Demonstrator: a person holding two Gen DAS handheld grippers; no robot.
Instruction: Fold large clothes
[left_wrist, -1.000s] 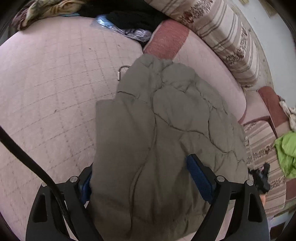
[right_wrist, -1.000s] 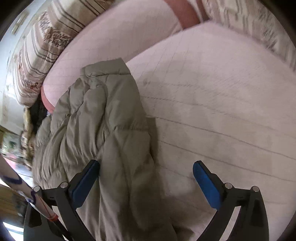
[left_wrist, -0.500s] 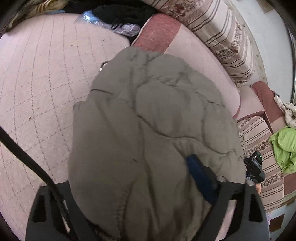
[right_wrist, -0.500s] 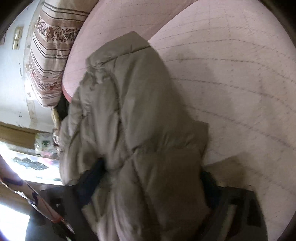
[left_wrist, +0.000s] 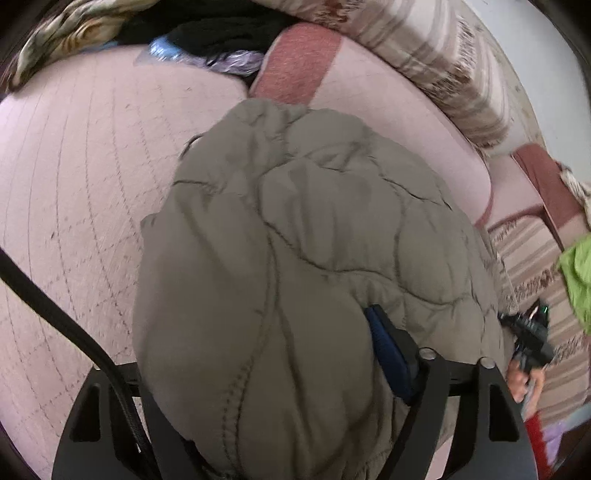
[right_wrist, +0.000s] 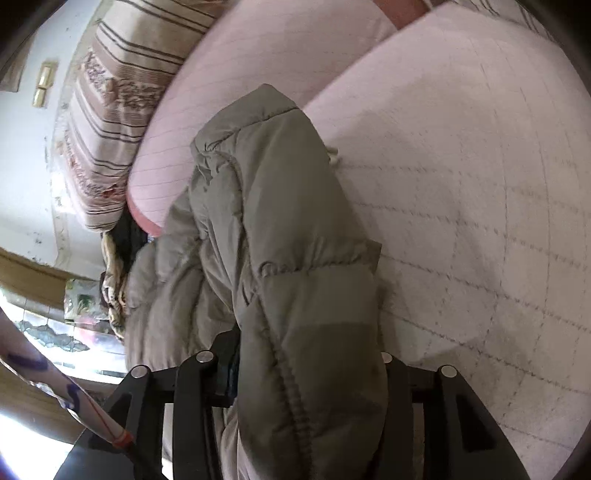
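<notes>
My left gripper: fingers wide apart, jacket bunched between and draped over them; blue right finger presses into the padding, left finger buried under fabric, so I can't tell whether they pinch it. My right gripper: fingers drawn in tight, clamped on a thick stitched fold of jacket, both pads hidden by it. Jacket runs from my fingers across the pink bed toward its pillow-side edge, where striped pillow lies.
</notes>
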